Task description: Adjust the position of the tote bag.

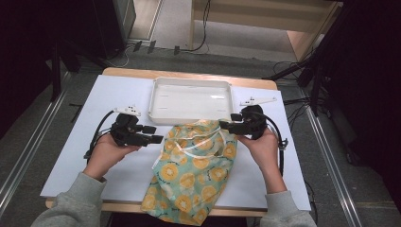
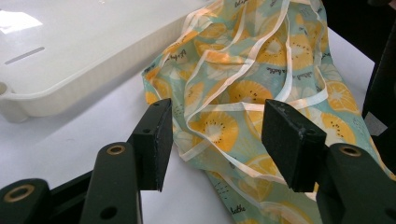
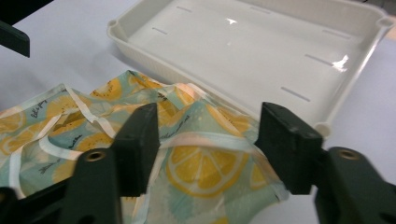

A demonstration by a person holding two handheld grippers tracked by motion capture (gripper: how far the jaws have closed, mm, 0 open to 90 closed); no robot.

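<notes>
A teal cloth bag [image 1: 194, 172] printed with yellow citrus slices and trimmed with white ribbon lies crumpled on the table, its lower end hanging over the front edge. My left gripper [image 1: 157, 140] sits just left of the bag's upper edge. Its jaws are open, and in the left gripper view [image 2: 217, 140] the cloth [image 2: 243, 93] lies just beyond them. My right gripper [image 1: 224, 126] is at the bag's upper right corner. In the right gripper view [image 3: 210, 149] its jaws stand open with a fold of cloth and ribbon [image 3: 205, 163] between them, not pinched.
An empty white tray [image 1: 190, 81] stands just behind the bag, its near rim [image 3: 140, 46] close to the cloth. A white sheet [image 1: 71, 156] covers the tabletop. Cables trail from both grippers, and black stands flank the table.
</notes>
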